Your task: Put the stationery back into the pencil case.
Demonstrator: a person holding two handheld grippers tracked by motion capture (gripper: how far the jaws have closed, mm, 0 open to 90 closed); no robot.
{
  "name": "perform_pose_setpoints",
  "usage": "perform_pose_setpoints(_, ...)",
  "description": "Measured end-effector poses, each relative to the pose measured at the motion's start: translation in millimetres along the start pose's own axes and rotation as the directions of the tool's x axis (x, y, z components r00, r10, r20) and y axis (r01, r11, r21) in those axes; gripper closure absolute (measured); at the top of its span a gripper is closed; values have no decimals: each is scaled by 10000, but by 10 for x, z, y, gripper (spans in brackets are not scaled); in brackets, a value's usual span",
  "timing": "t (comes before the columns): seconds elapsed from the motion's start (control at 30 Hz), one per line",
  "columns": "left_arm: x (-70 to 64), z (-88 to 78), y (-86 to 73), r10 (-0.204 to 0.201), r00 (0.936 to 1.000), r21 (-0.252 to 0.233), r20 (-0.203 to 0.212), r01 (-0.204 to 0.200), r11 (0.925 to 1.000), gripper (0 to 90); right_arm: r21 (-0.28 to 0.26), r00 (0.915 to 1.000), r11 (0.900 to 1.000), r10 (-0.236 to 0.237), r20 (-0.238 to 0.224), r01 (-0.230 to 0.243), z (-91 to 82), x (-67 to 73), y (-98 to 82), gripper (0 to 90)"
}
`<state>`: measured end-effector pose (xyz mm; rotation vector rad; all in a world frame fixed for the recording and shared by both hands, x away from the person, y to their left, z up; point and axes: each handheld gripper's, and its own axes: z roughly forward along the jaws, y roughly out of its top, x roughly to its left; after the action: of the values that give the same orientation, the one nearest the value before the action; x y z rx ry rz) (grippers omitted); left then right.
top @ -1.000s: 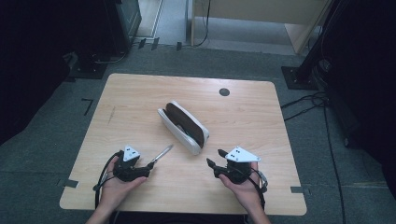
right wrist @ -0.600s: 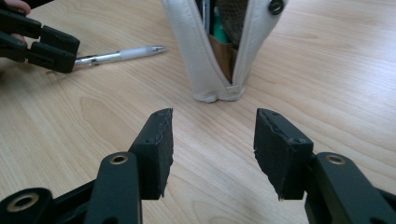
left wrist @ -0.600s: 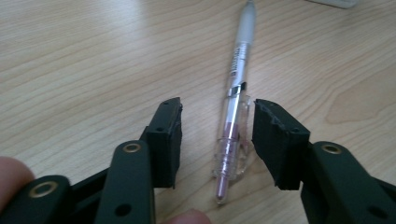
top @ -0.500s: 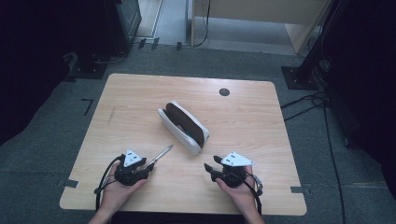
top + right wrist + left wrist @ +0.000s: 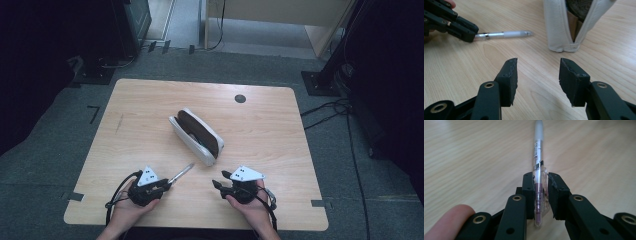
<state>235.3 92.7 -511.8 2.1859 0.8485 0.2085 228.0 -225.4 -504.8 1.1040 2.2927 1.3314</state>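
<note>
I am working in what is looking like a lab or recording room: a bare wooden table [image 5: 150, 100] is standing alone on grey carpet [image 5: 50, 165]. Dark equipment stands [image 5: 325, 80] and cables [image 5: 345, 107] are surrounding it, and tape marks [image 5: 93, 112] are showing on the floor.

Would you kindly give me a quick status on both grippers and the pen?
Left gripper shut on pen, just closed. Right gripper open, nothing between jaws. Open pouch ahead, path clear.

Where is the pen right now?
In the high view the pen lies on the table's near left side, pinched by the left gripper, tip toward the white pouch.
</note>
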Motion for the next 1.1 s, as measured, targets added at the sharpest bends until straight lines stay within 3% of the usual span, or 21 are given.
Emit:
perform_pose_setpoints(0.13,-75,18,14,442,9954,-53,854,-439,9990,773,115,9999,9999,-25,-146,26,37,23,-15,492)
perform_pose_setpoints(0.5,-202,10,48,1574,9761,-248,1500,-1554,9875,775,273,9976,9996,-24,-698,43,80,3,-46,482)
perform_pose_setpoints(0.73,-173,55,28,1606,9694,-92,1856,-1617,9868,774,745,9926,9957,-458,-1123,543,228,39,-39,516)
perform_pose_setpoints(0.87,-136,69,4,1575,9720,-31,1744,-1594,9872,757,804,9888,9943,-586,-1371,701,275,54,-18,567)
perform_pose_setpoints(1.1,-31,32,-19,1444,9820,-75,1217,-1446,9895,615,929,9848,9925,-631,-1620,789,312,33,-5,590)
